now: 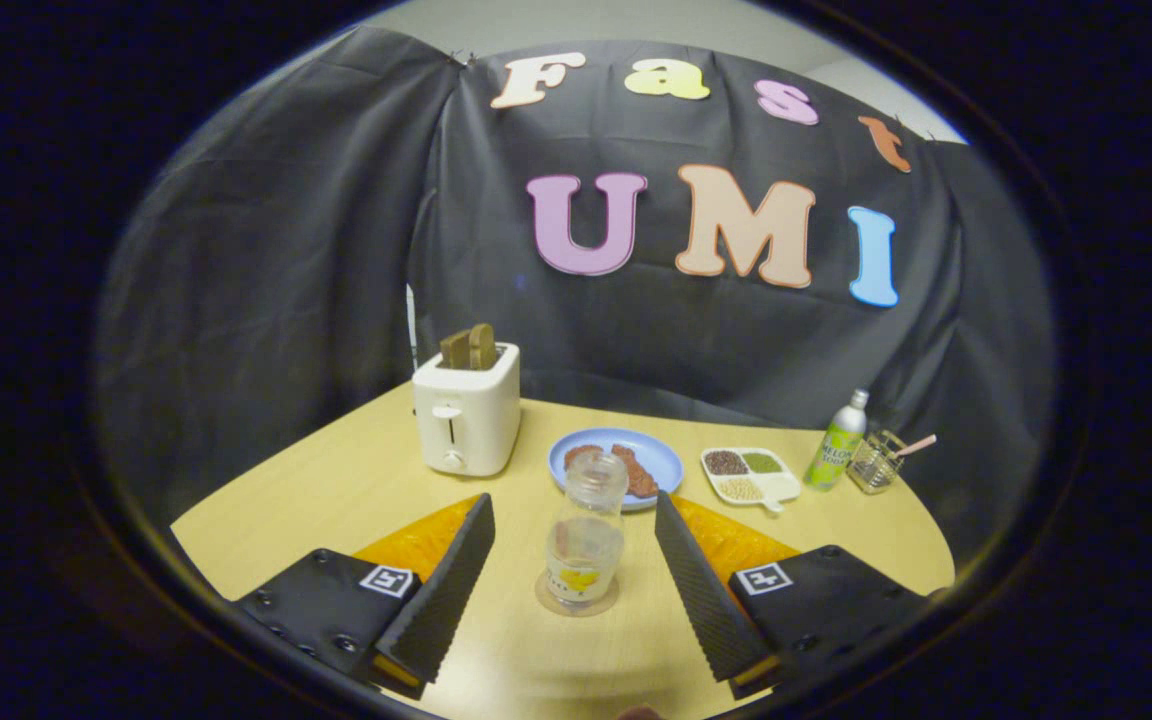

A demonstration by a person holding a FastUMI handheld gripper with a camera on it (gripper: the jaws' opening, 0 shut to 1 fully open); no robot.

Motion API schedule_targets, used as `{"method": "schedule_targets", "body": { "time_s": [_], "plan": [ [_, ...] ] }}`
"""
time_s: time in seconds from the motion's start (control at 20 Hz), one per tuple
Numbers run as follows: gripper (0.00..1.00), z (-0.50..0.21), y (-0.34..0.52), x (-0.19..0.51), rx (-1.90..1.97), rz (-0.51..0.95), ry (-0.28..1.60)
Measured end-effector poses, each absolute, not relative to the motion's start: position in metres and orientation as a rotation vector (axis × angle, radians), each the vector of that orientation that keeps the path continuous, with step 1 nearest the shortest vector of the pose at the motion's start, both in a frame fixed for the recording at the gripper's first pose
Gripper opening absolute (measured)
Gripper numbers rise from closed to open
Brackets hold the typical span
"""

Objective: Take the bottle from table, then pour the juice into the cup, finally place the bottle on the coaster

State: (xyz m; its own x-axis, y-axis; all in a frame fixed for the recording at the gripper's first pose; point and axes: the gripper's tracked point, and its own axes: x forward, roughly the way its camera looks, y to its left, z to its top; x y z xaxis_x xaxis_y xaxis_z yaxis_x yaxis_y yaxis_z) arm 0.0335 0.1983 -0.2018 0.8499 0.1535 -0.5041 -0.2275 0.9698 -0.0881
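A clear bottle [586, 540] with a yellow label and a little pale liquid in it stands upright on a round coaster [548, 603] on the wooden table [336, 490]. My gripper [573, 503] is open, one finger on each side of the bottle, and there is a gap between each finger and the bottle. A small clear glass cup [874, 463] with a pink stick in it stands far to the right, near the table's back edge.
Beyond the bottle lies a blue plate [661, 457] with brown food. A white toaster [467, 415] holding toast stands to the left. A white divided dish [751, 473] of grains and a green-labelled bottle [838, 442] sit right, beside the cup.
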Motion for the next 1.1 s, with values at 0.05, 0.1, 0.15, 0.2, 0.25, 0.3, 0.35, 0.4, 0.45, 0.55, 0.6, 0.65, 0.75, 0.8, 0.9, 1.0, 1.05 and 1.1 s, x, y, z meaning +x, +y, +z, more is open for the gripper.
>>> {"method": "schedule_targets", "body": {
  "time_s": [0.05, 0.1, 0.15, 0.2, 0.25, 0.3, 0.35, 0.4, 0.45, 0.55, 0.6, 0.65, 0.75, 0.8, 0.9, 1.0, 1.05, 1.1],
  "plan": [
    [1.00, -0.186, 0.199, 0.032, -0.145, 0.202, 0.493],
    [1.00, -0.171, 0.200, 0.030, -0.141, 0.200, 0.473],
    [1.00, -0.156, 0.203, 0.027, -0.136, 0.202, 0.454],
    [1.00, -0.142, 0.204, 0.024, -0.134, 0.200, 0.431],
    [1.00, -0.128, 0.203, 0.022, -0.139, 0.193, 0.409],
    [1.00, -0.117, 0.201, 0.019, -0.144, 0.186, 0.393],
    [1.00, -0.107, 0.200, 0.017, -0.145, 0.179, 0.378],
    [0.99, -0.098, 0.198, 0.015, -0.141, 0.175, 0.365],
    [0.99, -0.088, 0.194, 0.013, -0.135, 0.166, 0.352],
    [1.00, -0.071, 0.182, 0.009, -0.128, 0.128, 0.326],
    [1.00, -0.063, 0.176, 0.008, -0.124, 0.111, 0.309],
    [1.00, -0.057, 0.170, 0.006, -0.117, 0.097, 0.300],
    [1.00, -0.047, 0.160, 0.001, -0.100, 0.077, 0.291],
    [1.00, -0.042, 0.154, -0.002, -0.091, 0.068, 0.281],
    [1.00, -0.035, 0.144, -0.007, -0.073, 0.049, 0.267],
    [1.00, -0.032, 0.134, -0.012, -0.064, 0.033, 0.263],
    [1.00, -0.031, 0.130, -0.013, -0.060, 0.025, 0.261],
    [1.00, -0.029, 0.128, -0.015, -0.055, 0.023, 0.257]
  ]
}}
